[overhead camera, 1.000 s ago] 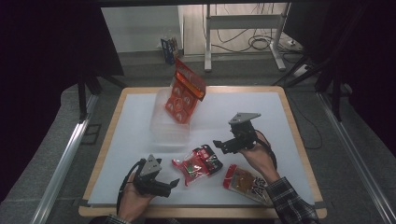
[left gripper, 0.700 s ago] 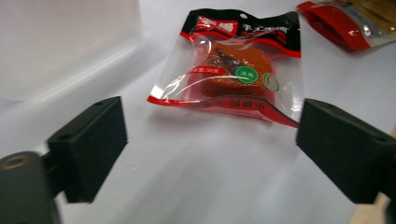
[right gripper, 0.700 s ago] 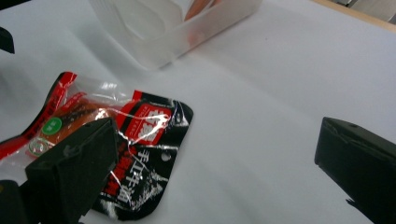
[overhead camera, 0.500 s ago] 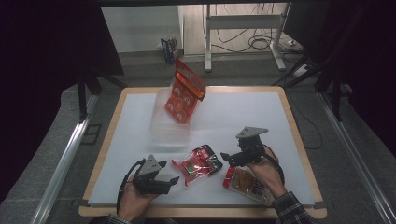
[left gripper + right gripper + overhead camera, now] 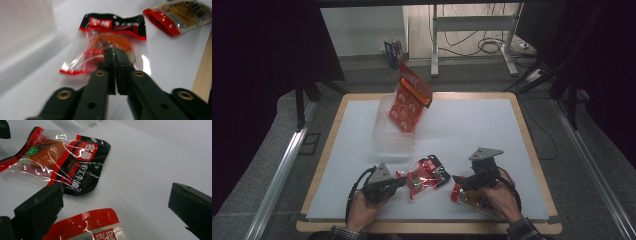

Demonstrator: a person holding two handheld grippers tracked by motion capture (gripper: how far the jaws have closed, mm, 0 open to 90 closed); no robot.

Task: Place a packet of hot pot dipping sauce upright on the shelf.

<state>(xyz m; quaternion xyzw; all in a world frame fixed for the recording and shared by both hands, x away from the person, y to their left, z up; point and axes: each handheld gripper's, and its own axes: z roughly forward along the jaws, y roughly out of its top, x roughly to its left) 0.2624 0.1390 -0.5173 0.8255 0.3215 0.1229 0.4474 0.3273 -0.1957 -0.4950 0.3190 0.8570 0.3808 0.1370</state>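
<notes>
The white worktop [image 5: 492, 130] carries a clear bin [image 5: 387, 135] at the back. Nearer, the black-and-red snack packet [image 5: 110, 42] lies flat; the left tongs [image 5: 115, 53] have just been closing and now pinch its near edge, ready for lifting. The right tongs [image 5: 116, 202] hang open above the red-and-clear packet [image 5: 87, 227].
</notes>
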